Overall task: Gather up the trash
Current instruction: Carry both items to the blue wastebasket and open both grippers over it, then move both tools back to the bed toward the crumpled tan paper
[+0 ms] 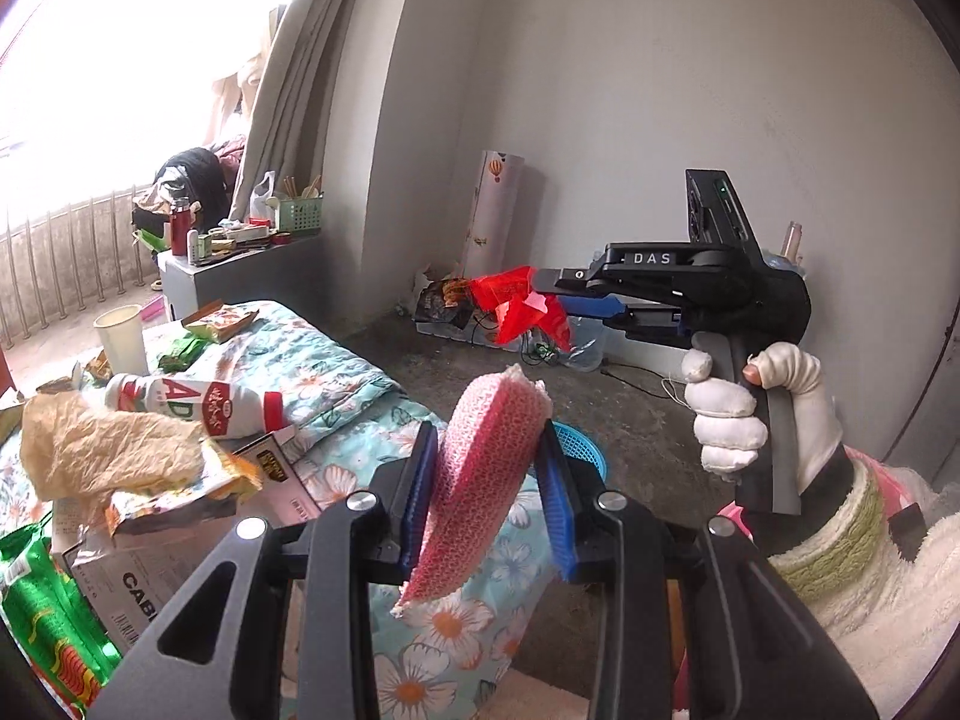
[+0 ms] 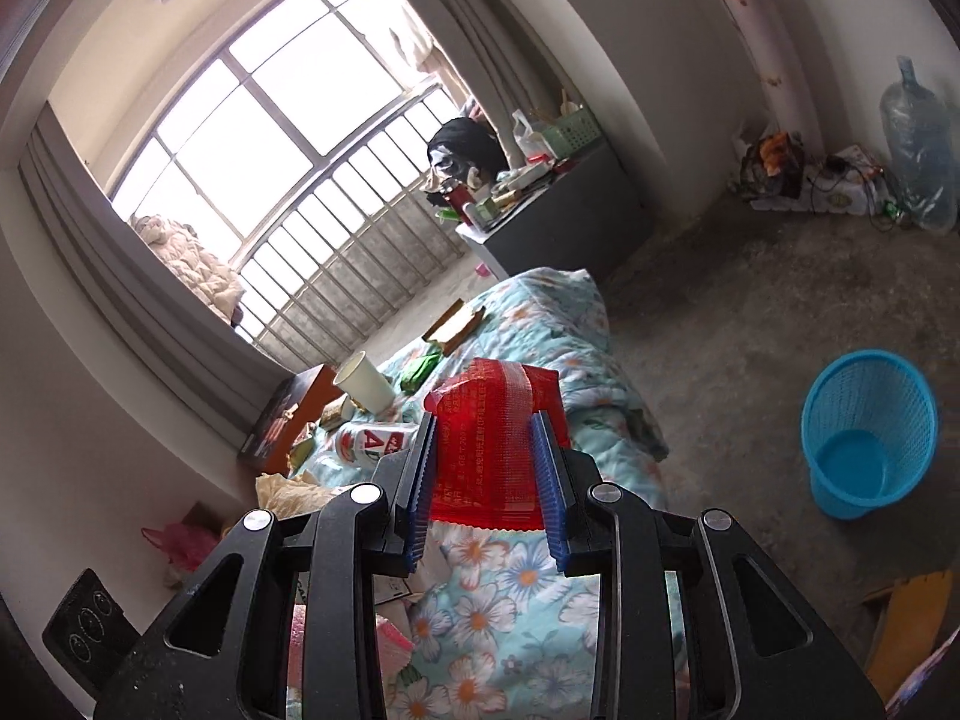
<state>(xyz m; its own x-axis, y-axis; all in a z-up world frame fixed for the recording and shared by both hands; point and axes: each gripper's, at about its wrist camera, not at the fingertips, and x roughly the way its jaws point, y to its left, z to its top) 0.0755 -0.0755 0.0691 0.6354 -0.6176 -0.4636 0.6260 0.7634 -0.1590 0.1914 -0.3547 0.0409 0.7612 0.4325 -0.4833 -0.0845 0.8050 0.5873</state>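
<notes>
The floor (image 2: 750, 324) is bare concrete, open from the bed's edge to the far wall, where clutter and a water jug (image 2: 921, 150) line the corner. The bed (image 2: 540, 612), under a floral quilt, fills the near left; its far end stops short of a grey cabinet (image 2: 570, 216) by the window. The blue bin (image 2: 870, 432) stands alone on the floor, apart from the bed's right edge, with free room all around. Trash lies along the bed's left side: a box (image 1: 114, 582), brown paper (image 1: 96, 450), a bottle (image 1: 198, 405), a cup (image 1: 123, 339). The left gripper (image 1: 489, 474) is clamped on a pink net (image 1: 480, 492) above the quilt. The right gripper (image 2: 489, 480) grips a red wrapper (image 2: 486, 450) above the bed.
</notes>
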